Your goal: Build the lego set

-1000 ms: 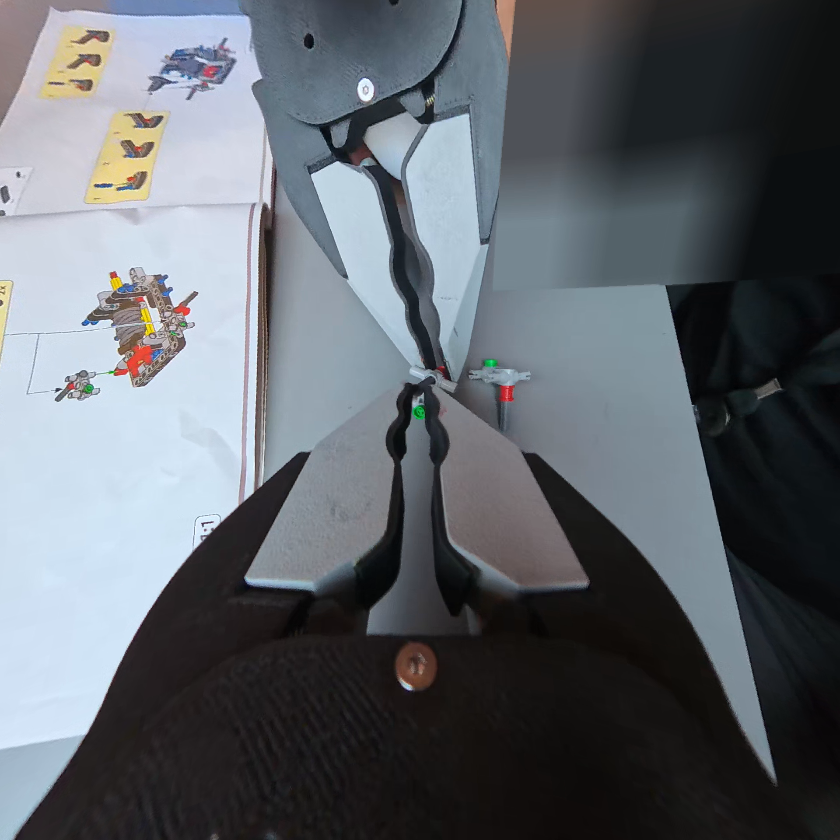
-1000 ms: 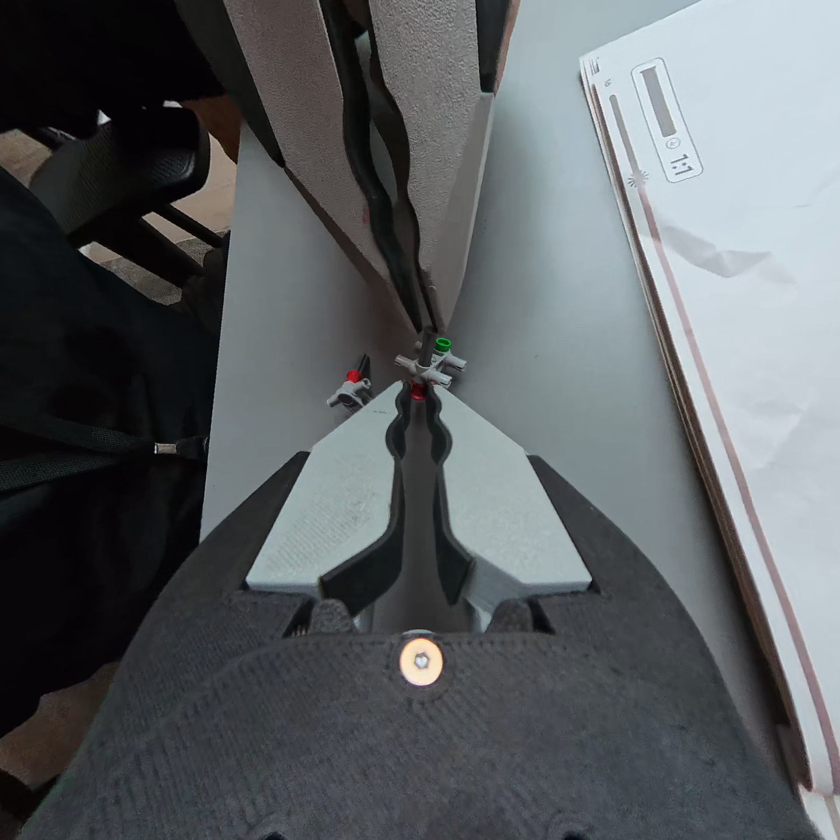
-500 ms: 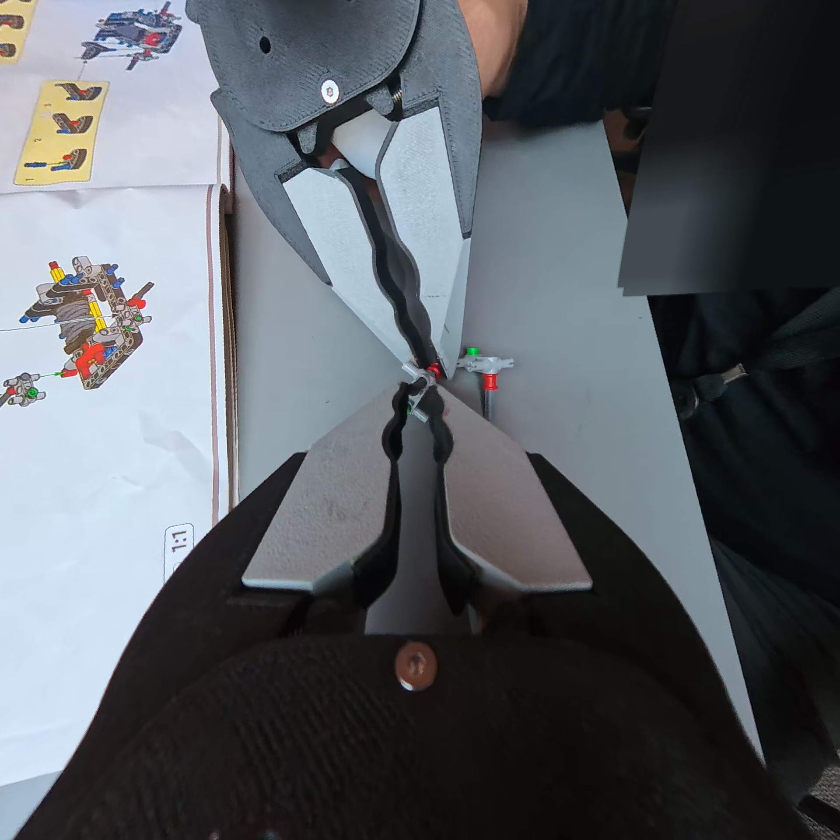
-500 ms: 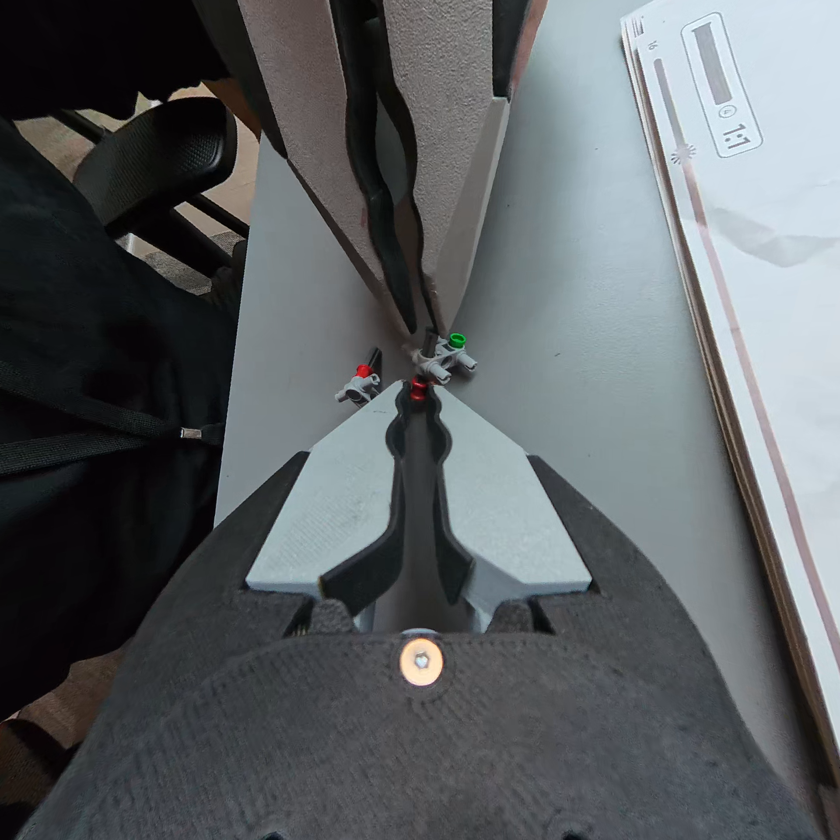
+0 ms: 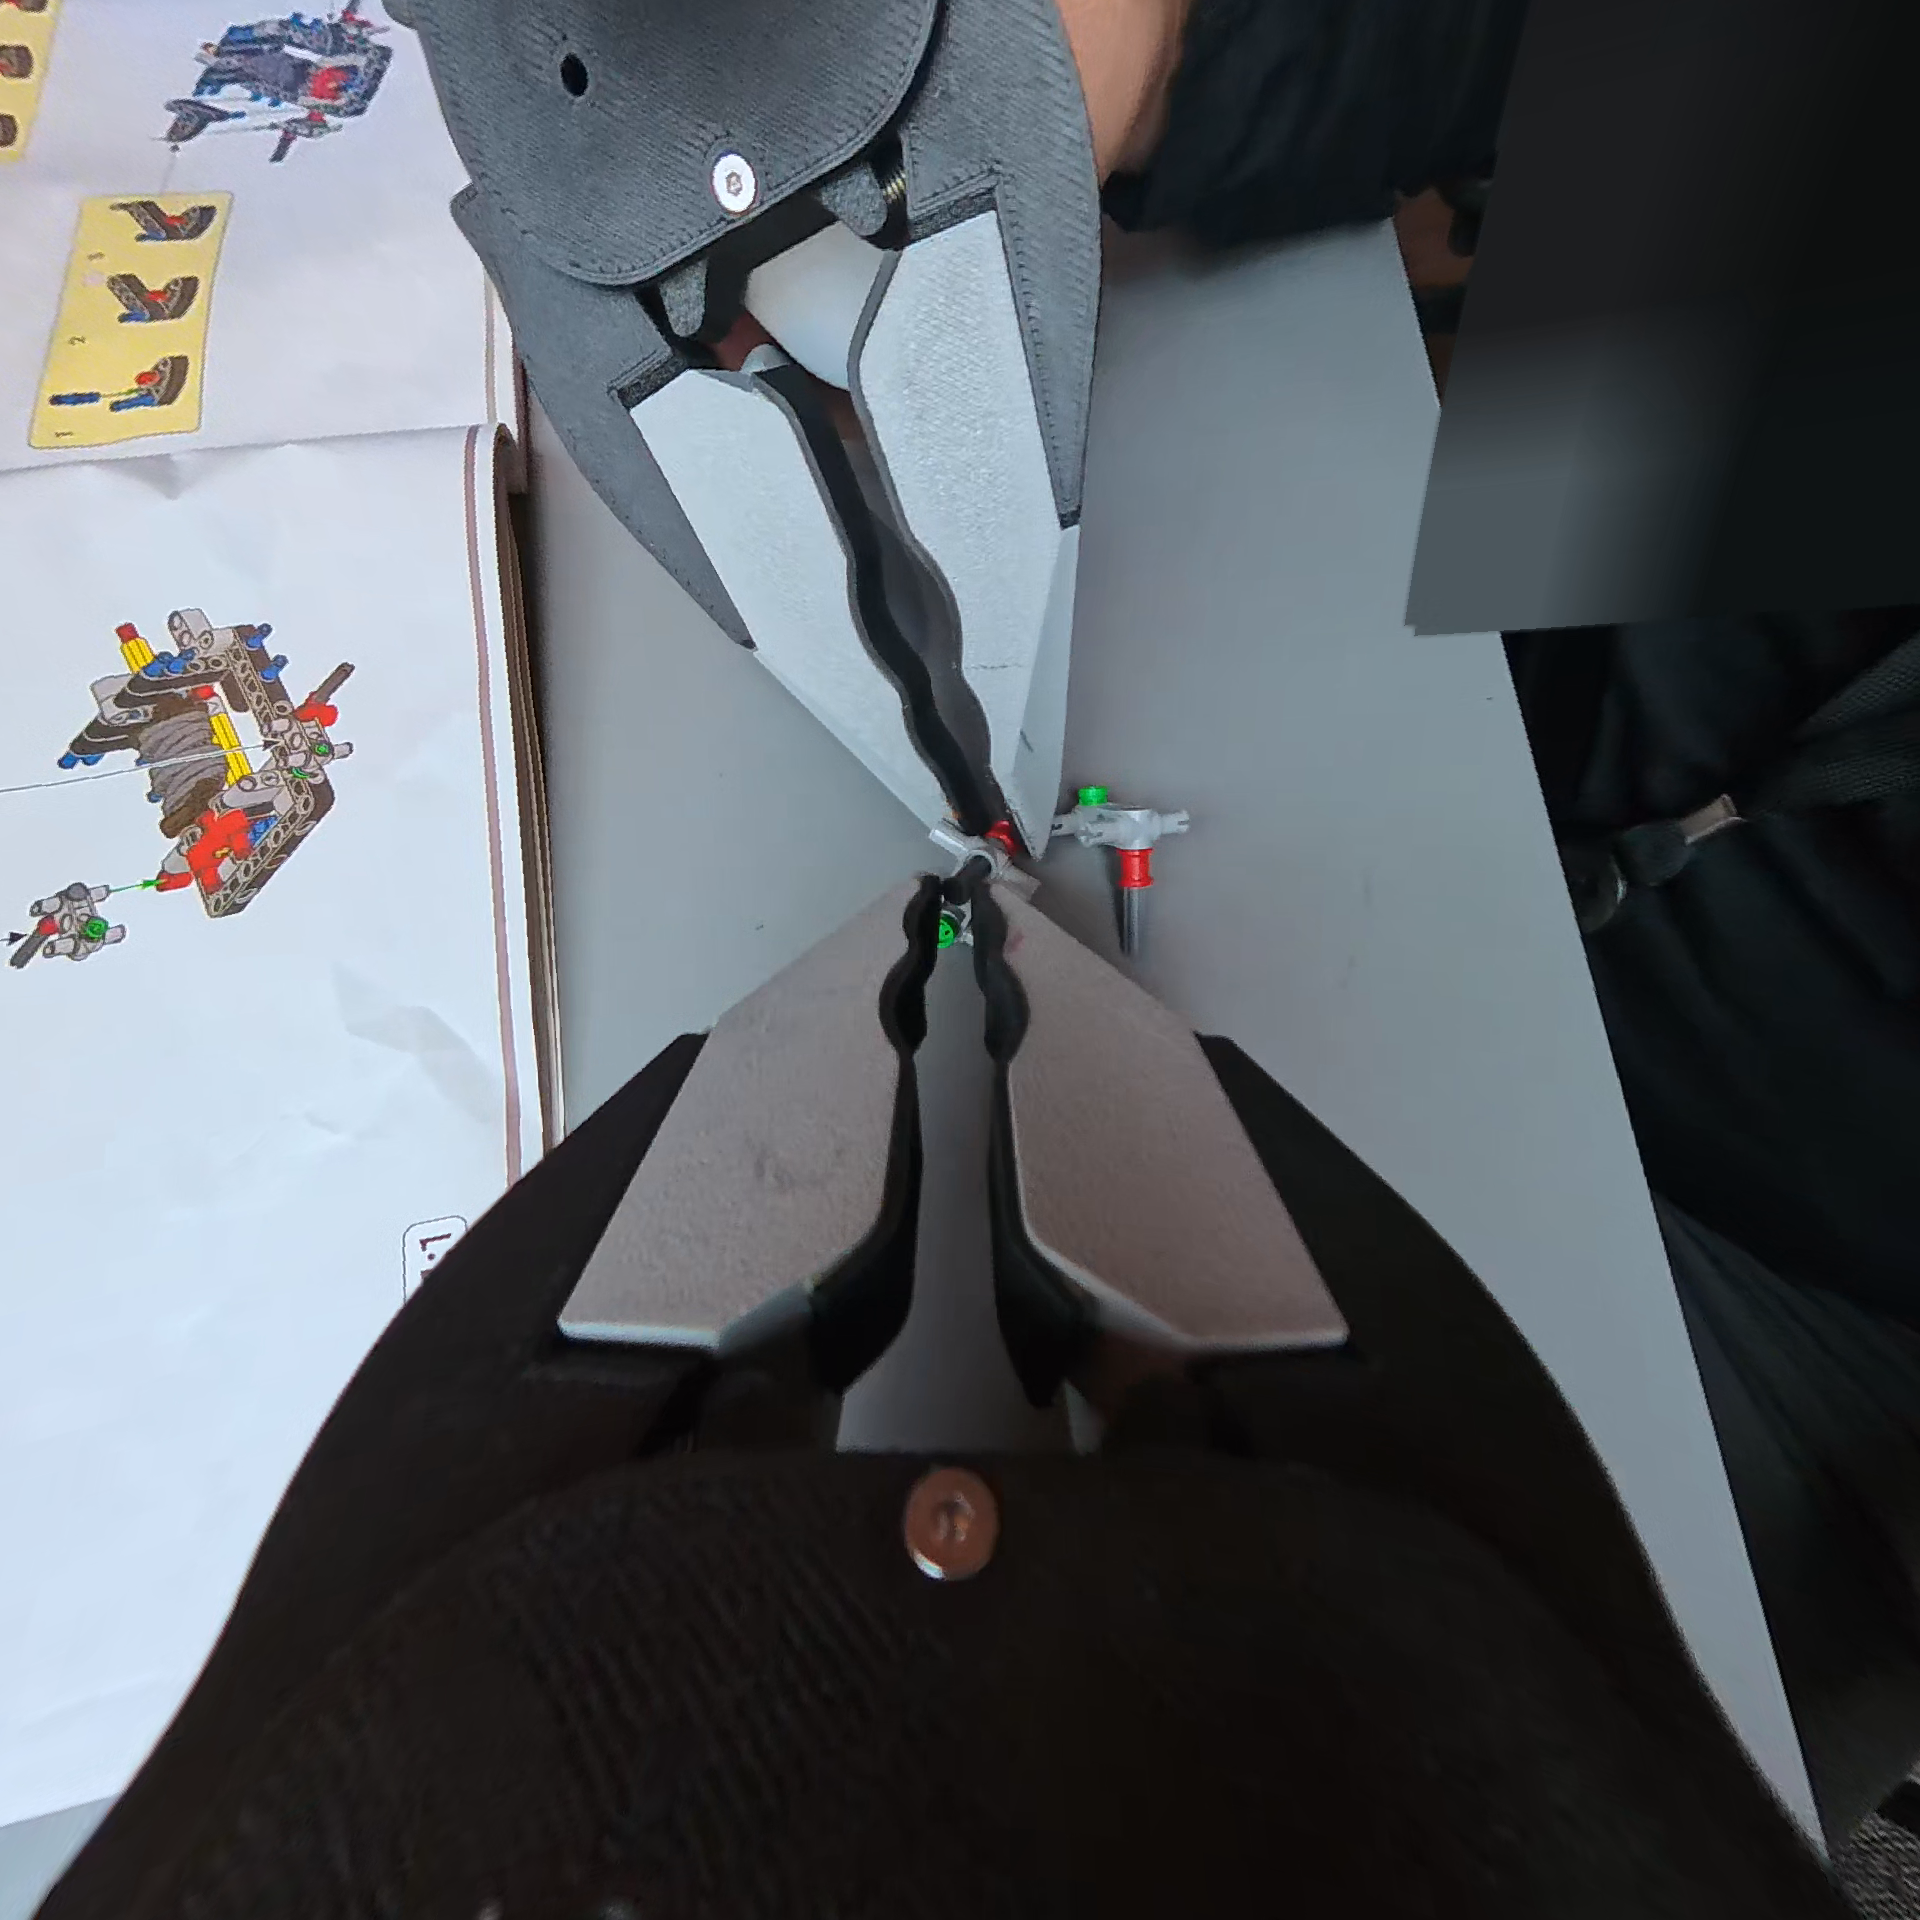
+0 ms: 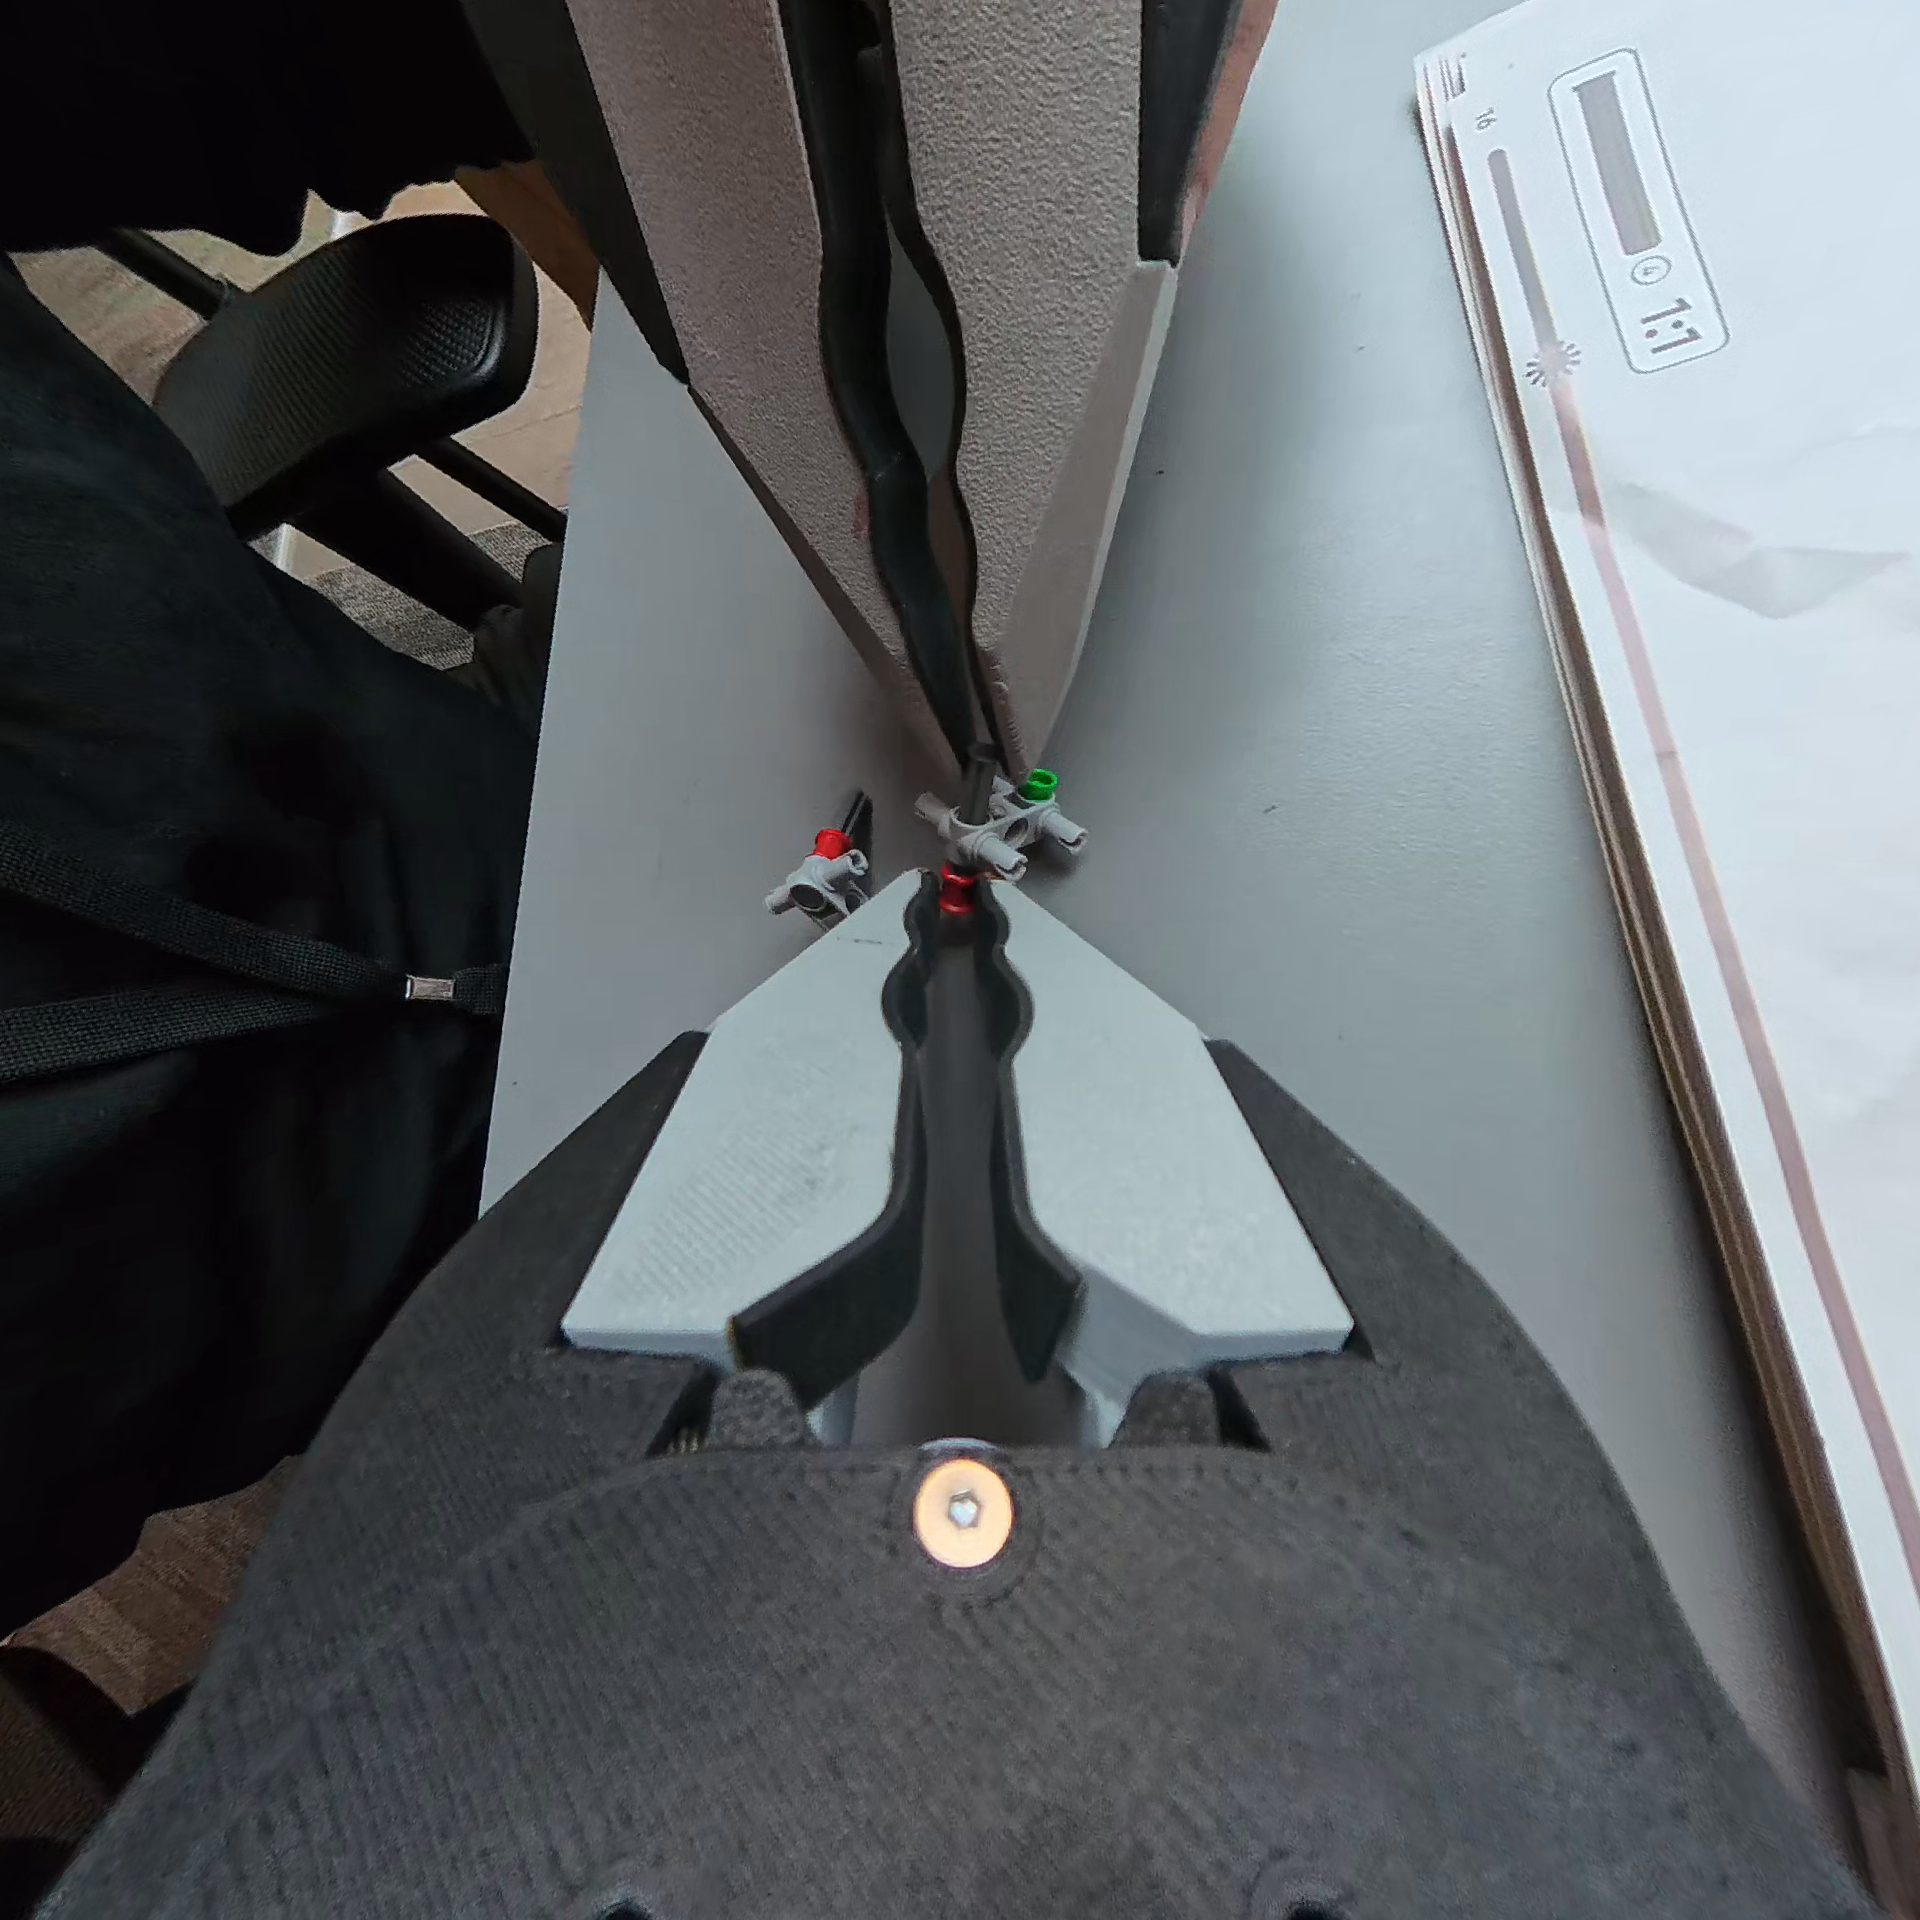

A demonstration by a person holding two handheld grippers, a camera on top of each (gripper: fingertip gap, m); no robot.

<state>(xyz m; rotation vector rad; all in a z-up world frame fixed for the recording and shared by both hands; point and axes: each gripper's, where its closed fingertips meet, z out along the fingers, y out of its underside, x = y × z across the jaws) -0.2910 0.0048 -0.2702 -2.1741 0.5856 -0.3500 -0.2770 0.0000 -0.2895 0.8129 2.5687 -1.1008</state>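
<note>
A small lego assembly (image 6: pixel 987 831), a grey connector with a green pin, a red bush and a black axle, hangs just above the grey table (image 6: pixel 1299 727). My right gripper (image 6: pixel 956 899) is shut on its red bush end. My left gripper (image 5: pixel 954 914) is shut on the other end, the green pin showing between its tips. The two grippers meet tip to tip: the right one (image 5: pixel 987 826) comes from the top of the left wrist view, the left one (image 6: pixel 977 743) from the top of the right wrist view. A second like assembly (image 5: pixel 1117 836) (image 6: pixel 821 878) lies loose on the table beside them.
An open instruction booklet (image 5: pixel 260 1039) (image 6: pixel 1766 520) lies on the table on the far side from the person. The table edge runs close by the loose assembly, with a person's dark clothing and strap (image 6: pixel 208 987) and a chair armrest (image 6: pixel 343 343) beyond it. My two grippers' fingertips are within a few centimetres of each other.
Both grippers have stayed tip to tip on the assembly. The pair has shifted a little over the table, and the grey connector has turned slightly between them.
</note>
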